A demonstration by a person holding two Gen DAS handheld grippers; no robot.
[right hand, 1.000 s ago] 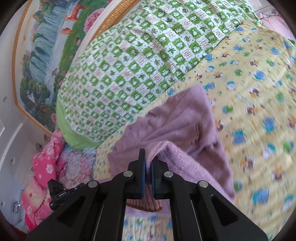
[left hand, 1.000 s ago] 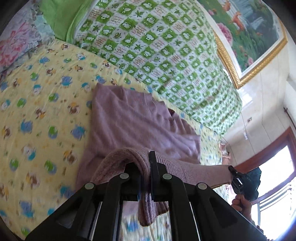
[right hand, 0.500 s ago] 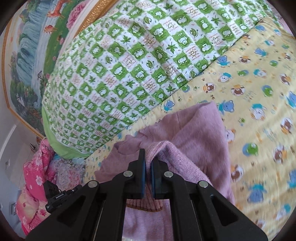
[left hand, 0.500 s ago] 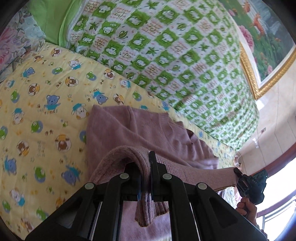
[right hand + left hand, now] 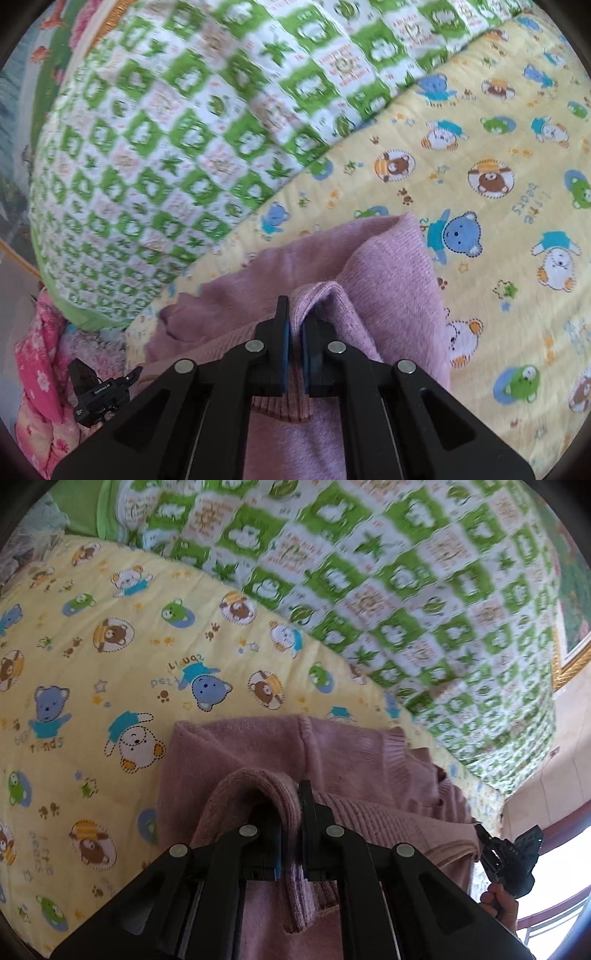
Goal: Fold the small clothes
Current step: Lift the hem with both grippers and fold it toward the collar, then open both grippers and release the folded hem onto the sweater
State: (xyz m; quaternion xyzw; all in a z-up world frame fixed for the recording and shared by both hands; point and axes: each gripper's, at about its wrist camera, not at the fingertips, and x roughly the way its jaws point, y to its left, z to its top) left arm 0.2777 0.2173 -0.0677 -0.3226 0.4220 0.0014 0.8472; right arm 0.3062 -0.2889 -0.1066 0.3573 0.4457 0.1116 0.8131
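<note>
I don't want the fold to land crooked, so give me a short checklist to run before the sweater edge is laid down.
1. Left gripper shut on the purple sweater: ok.
2. Right gripper shut on the sweater's edge: ok.
3. Edge between the grippers taut: cannot tell.
4. Lower layer flat: not ok, ridges show.
5. Yellow bear sheet bare ahead of the sweater: ok.
6. Edges aligned: cannot tell.

The right gripper [image 5: 295,332] pinches a ridge of the mauve knit sweater [image 5: 391,266] above the yellow bear-print sheet [image 5: 498,221].
</note>
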